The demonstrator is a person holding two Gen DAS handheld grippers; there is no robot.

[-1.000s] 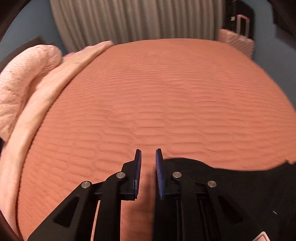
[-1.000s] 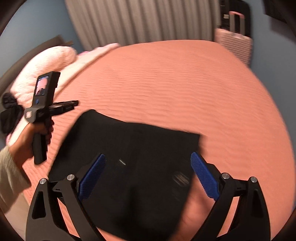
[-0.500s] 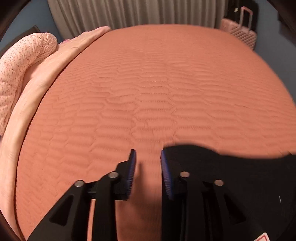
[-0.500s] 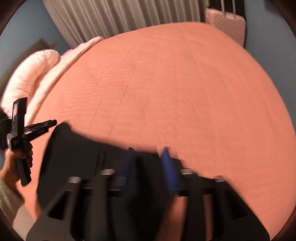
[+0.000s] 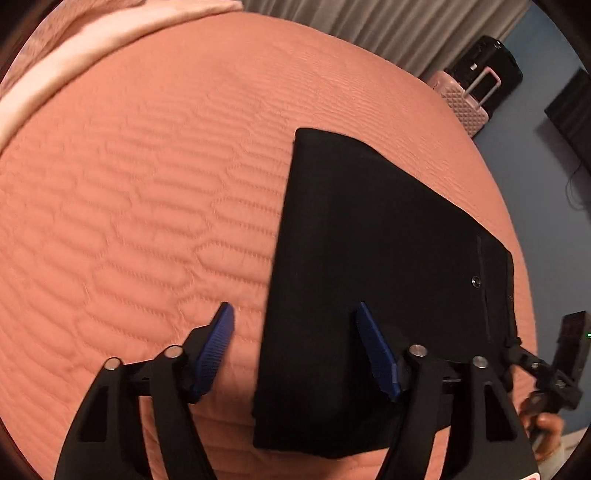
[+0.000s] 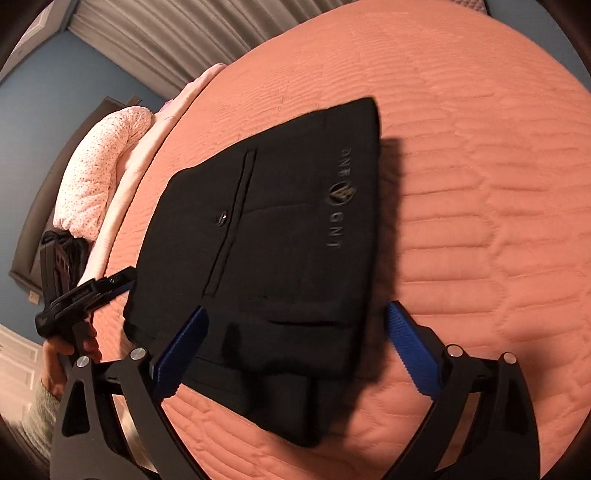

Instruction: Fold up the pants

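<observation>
Black pants (image 5: 369, 266) lie folded into a compact stack on the orange quilted bedspread (image 5: 140, 206). In the right wrist view the pants (image 6: 280, 236) show a back pocket with a button and a grey logo. My left gripper (image 5: 295, 347) is open and empty above the stack's left edge. My right gripper (image 6: 295, 350) is open and empty above the stack's near end. The left gripper shows in the right wrist view (image 6: 85, 295), beside the stack's left side. The right gripper shows at the lower right of the left wrist view (image 5: 546, 369).
A pink blanket and pillow (image 6: 99, 173) lie along the bed's left side. A pink suitcase (image 5: 465, 103) and a black case (image 5: 487, 66) stand past the bed by grey curtains (image 5: 388, 26). The bedspread (image 6: 480, 184) stretches far to the right.
Both grippers were nearly shut half a second ago and now stand wide open. Both have pulled back and tilted, so the whole folded stack is now in view.
</observation>
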